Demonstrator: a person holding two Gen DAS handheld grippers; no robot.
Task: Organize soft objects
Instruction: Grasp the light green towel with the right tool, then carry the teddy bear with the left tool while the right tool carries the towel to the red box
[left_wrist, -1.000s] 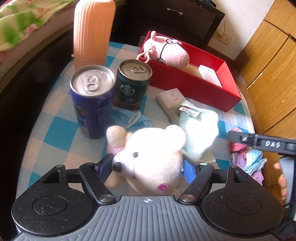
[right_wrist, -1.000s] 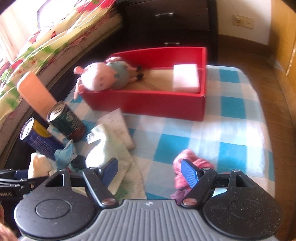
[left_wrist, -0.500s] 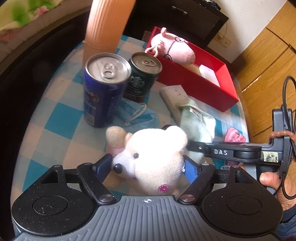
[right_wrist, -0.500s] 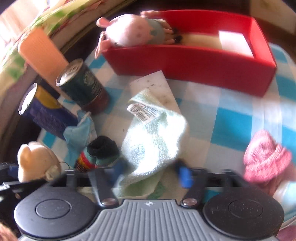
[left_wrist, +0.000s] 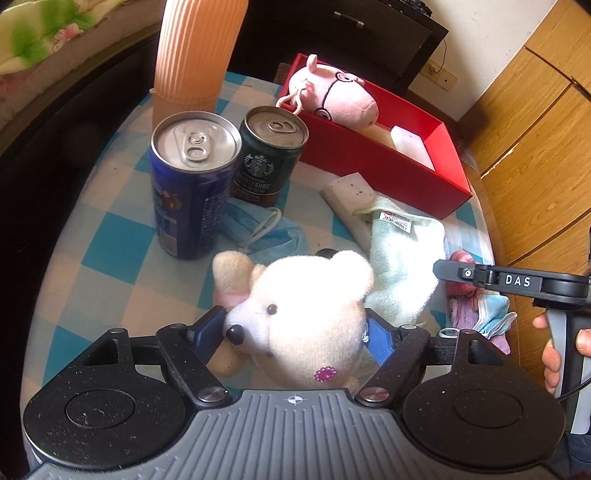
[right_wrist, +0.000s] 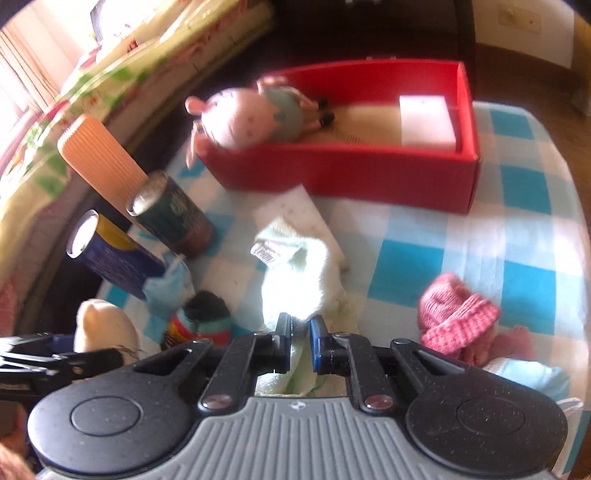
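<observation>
Gripping: left gripper (left_wrist: 295, 328) jaws closed on bear (left_wrist: 306, 314) | right gripper (right_wrist: 299, 332) jaws pinched on towel (right_wrist: 299, 280) | next: carry both to box (right_wrist: 369, 177) at 12 o'clock.

Plush, terry cloth, shiny metal.
Fuzzy cream plush bear (left_wrist: 314, 314); pale green terry towel (left_wrist: 402, 266); glossy blue metal can (left_wrist: 192, 184); smooth red cardboard box (left_wrist: 388, 166).
</observation>
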